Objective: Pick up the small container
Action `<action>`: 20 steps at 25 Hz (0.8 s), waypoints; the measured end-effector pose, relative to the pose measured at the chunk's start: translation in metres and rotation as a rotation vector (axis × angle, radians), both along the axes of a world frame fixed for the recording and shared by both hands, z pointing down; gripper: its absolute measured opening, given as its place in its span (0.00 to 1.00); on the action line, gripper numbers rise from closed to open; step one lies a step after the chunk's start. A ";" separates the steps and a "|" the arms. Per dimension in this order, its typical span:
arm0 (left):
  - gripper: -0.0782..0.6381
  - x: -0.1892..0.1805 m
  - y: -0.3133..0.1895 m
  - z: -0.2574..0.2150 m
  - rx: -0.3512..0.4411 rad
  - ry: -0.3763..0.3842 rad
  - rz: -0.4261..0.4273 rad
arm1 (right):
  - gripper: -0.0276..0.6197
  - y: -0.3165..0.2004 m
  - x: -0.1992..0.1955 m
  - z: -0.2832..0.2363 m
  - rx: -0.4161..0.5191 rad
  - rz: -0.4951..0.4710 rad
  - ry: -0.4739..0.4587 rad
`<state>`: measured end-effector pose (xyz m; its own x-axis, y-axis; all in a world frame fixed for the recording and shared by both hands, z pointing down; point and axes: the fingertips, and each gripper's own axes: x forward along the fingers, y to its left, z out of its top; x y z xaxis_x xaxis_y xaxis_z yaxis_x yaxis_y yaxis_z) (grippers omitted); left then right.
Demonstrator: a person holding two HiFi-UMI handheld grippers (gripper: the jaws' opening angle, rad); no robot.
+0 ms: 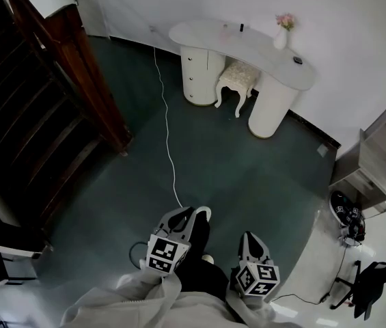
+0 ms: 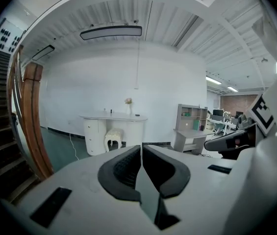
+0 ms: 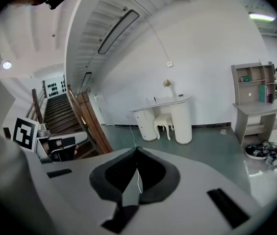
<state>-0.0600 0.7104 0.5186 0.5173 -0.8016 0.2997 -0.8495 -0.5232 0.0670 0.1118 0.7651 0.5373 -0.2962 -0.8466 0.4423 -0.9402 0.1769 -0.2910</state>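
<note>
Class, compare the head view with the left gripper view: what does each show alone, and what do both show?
Head view only: the person's pale sleeves, seen from above. Left gripper view only: the long ceiling light, and the left tool seen close, its jaws shut with nothing between them. Both: the white dressing table, its stool and the wooden staircase.

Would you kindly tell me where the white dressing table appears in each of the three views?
Head view: the dressing table is upper centre-right, against the wall.
Left gripper view: it stands left of centre, at mid-height.
Right gripper view: it stands just right of centre, at mid-height.
Shared landmark: the white stool tucked under it shows in all three.
</note>
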 end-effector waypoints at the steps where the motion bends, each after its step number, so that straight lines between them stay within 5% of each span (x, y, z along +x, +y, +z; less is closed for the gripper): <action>1: 0.14 0.003 -0.002 0.000 0.000 0.001 0.003 | 0.12 -0.002 0.002 0.000 0.000 0.002 -0.002; 9: 0.14 0.010 -0.037 -0.002 -0.003 0.028 0.005 | 0.12 -0.037 0.014 -0.002 0.022 0.011 0.003; 20: 0.14 0.018 -0.167 -0.023 0.040 0.034 -0.002 | 0.12 -0.161 0.018 -0.023 0.052 0.000 0.000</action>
